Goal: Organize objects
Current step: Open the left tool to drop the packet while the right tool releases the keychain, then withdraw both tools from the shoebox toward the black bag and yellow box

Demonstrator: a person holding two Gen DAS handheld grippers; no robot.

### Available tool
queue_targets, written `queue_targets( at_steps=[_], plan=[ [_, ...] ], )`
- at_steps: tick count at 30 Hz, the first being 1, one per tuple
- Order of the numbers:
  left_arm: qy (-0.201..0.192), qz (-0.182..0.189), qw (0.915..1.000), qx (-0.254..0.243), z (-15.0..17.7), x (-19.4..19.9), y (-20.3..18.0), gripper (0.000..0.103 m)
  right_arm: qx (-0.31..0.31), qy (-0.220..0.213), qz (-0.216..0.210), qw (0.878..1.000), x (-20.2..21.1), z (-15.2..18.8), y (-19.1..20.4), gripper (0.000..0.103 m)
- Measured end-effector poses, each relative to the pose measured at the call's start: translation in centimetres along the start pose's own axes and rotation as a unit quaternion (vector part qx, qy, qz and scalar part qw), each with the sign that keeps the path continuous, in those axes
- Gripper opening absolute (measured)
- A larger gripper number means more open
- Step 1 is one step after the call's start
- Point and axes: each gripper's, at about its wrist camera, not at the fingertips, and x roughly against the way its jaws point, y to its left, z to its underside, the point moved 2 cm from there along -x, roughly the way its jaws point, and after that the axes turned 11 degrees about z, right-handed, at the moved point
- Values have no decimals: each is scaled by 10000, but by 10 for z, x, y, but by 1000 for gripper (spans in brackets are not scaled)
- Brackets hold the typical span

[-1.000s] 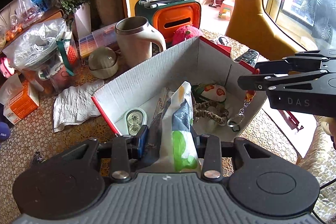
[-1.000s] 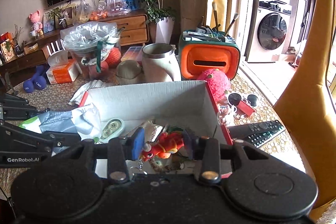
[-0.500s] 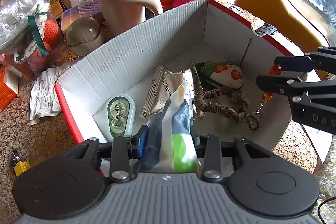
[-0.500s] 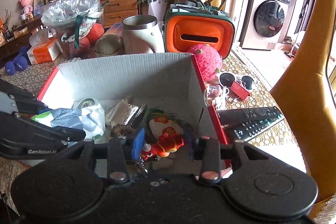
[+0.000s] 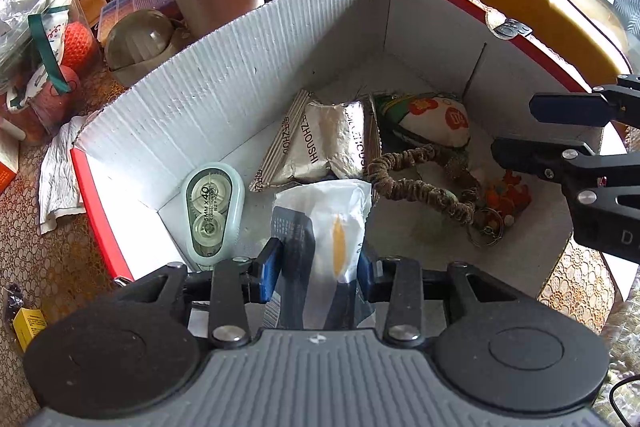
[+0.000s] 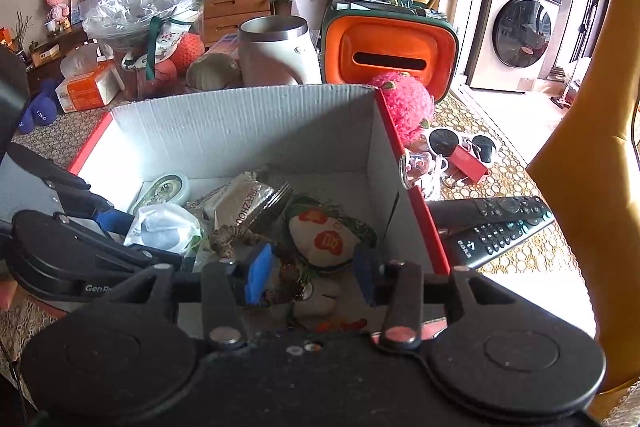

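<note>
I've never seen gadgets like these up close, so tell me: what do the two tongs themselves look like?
Both are matte black plastic. The left tongs have blue fingertip pads, silver pivot screws and a ribbed grey body; seen from the other camera, white "GenR..." lettering shows. The right tongs look alike, with blue pads and round black discs on either side. A thin black cable runs at the left view's edge.

White packet (image 5: 320, 227): lower end hidden between the left gripper (image 5: 318, 265) fingers; print illegible. Keychain (image 5: 504, 199): partly masked beneath the right gripper (image 6: 310, 277) fingers. Remote (image 5: 512, 28): mostly hidden behind the box (image 5: 224, 99) wall beyond the fingers
</note>
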Motion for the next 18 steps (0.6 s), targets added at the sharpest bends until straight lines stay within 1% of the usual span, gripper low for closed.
queue_targets(
  at_steps=[2, 4, 6, 18],
  plan=[
    [-38, -3, 10000, 19, 1, 3, 0, 43, -12, -15, -9, 10000, 2, 0, 1, 47],
    [-113, -5, 9999, 43, 3, 8, 1, 53, -41, -28, -22, 10000, 5, 0, 1, 49],
    [-203, 20, 9998, 51, 5, 15, 1, 57, -68, -30, -37, 10000, 9, 1, 1, 51],
    [-690, 187, 9974, 53, 19, 69, 0, 58, -100, -127, -34, 9999, 42, 3, 11, 58]
  ],
)
